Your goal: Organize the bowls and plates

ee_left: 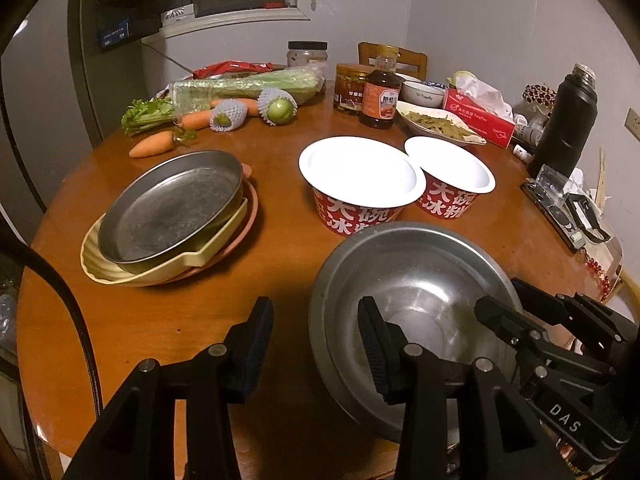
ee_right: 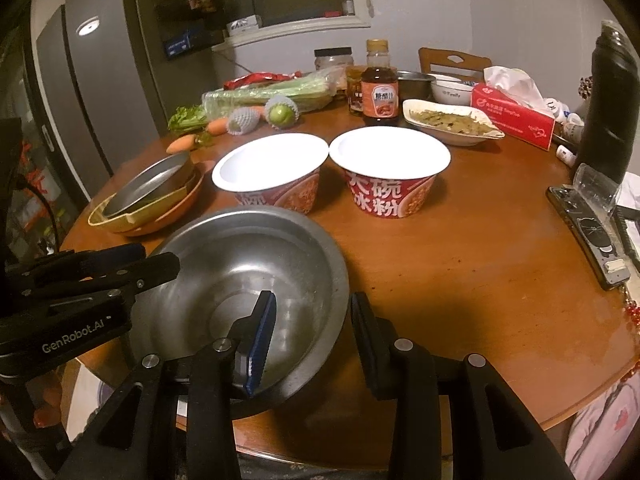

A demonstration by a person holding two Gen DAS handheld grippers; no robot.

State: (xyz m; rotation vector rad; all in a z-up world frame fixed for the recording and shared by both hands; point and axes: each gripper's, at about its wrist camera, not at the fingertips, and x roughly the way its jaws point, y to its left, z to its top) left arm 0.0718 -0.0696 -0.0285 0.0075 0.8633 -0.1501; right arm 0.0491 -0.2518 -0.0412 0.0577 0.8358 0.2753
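A wide steel bowl (ee_left: pixel 416 280) (ee_right: pixel 248 248) sits near the table's front edge. My left gripper (ee_left: pixel 316 340) straddles its left rim, one finger outside and one inside, and bare table shows between the outer pad and the rim. My right gripper (ee_right: pixel 314 332) straddles the right rim, with the blue-padded finger (ee_right: pixel 262 340) inside and the outer finger (ee_right: pixel 366 344) against the rim. Two red paper bowls (ee_left: pixel 360 184) (ee_left: pixel 452 180) with white insides stand side by side behind it. To the left a steel plate (ee_left: pixel 172 208) lies on a cream dish (ee_left: pixel 160 272) and an orange plate.
At the back of the round wooden table (ee_right: pixel 480 288) are carrots, celery, netted fruit, a sauce bottle (ee_left: pixel 380 92), jars, a dish of greens (ee_right: pixel 452 124), a small white bowl and a red tissue box (ee_right: pixel 512 112). A black flask (ee_left: pixel 568 120) and a phone stand at the right.
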